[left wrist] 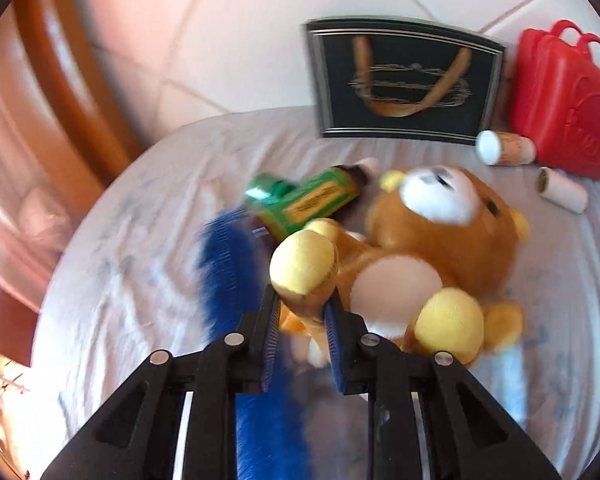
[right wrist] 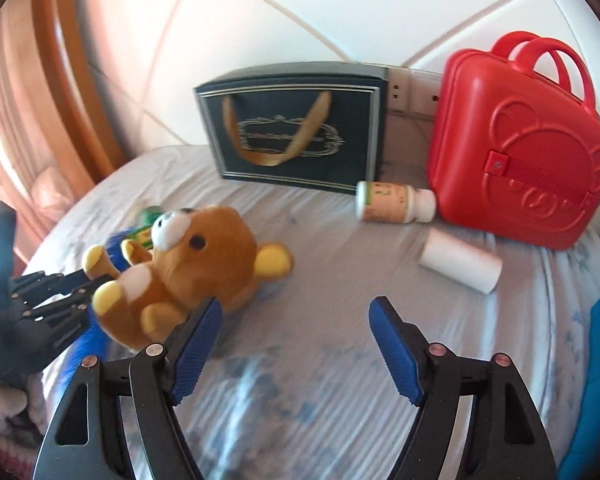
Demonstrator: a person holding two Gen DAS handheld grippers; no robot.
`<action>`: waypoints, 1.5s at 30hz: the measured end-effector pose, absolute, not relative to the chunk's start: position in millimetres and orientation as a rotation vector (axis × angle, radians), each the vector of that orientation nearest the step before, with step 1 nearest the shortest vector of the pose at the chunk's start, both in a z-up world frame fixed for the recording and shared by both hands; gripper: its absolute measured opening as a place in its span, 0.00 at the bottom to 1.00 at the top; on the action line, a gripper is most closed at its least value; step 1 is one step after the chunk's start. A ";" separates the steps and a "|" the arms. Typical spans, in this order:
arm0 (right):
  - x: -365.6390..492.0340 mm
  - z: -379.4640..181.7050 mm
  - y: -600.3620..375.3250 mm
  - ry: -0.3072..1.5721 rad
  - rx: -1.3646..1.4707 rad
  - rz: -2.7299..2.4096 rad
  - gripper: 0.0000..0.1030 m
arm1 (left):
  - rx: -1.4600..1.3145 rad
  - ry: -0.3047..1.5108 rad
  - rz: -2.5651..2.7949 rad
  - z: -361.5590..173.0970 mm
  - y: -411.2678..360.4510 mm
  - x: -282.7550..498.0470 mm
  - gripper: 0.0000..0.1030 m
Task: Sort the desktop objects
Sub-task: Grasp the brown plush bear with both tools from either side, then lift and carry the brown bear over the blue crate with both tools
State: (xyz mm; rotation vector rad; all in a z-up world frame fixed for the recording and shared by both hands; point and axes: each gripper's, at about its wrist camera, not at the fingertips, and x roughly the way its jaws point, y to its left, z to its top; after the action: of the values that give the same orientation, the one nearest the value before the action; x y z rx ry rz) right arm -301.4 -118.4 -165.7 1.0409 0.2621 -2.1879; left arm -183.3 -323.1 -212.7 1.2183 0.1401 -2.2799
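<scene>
A brown plush bear (left wrist: 440,232) with yellow paws lies on its back on the pale cloth-covered surface (left wrist: 120,260). My left gripper (left wrist: 302,312) is shut on one of the bear's legs, just below the yellow foot. In the right wrist view the bear (right wrist: 204,264) sits at the left, with the left gripper (right wrist: 86,286) reaching it from the left edge. My right gripper (right wrist: 296,312) stands open over bare cloth to the right of the bear, nothing between its blue pads (right wrist: 196,344).
A green box (left wrist: 312,204) and a blue fuzzy thing (left wrist: 228,264) lie beside the bear. Behind stand a dark gift bag (right wrist: 296,128) and a red case (right wrist: 520,152). A labelled bottle (right wrist: 396,202) and a white cylinder (right wrist: 460,266) lie before the case.
</scene>
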 end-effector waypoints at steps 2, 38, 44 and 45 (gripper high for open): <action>-283.5 -159.6 -120.9 0.283 1.027 -2.167 0.75 | 1.213 0.206 -2.278 -204.3 -328.3 -161.6 0.22; -253.9 -250.2 -219.5 0.461 1.079 -1.784 0.87 | 1.247 0.576 -2.271 -275.5 -288.7 -141.2 0.65; -240.4 -223.5 -196.3 0.413 1.052 -1.839 0.86 | 1.194 0.502 -2.347 -241.0 -270.6 -129.4 0.64; -237.9 -217.0 -193.6 0.404 1.042 -1.852 0.86 | 1.179 0.495 -2.364 -232.4 -267.2 -126.8 0.64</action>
State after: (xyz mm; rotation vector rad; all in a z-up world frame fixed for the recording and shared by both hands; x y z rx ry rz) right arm -237.9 -193.6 -217.0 1.0420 0.4039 -1.8519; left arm -126.8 -267.2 -232.4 1.1789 0.4949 -2.3641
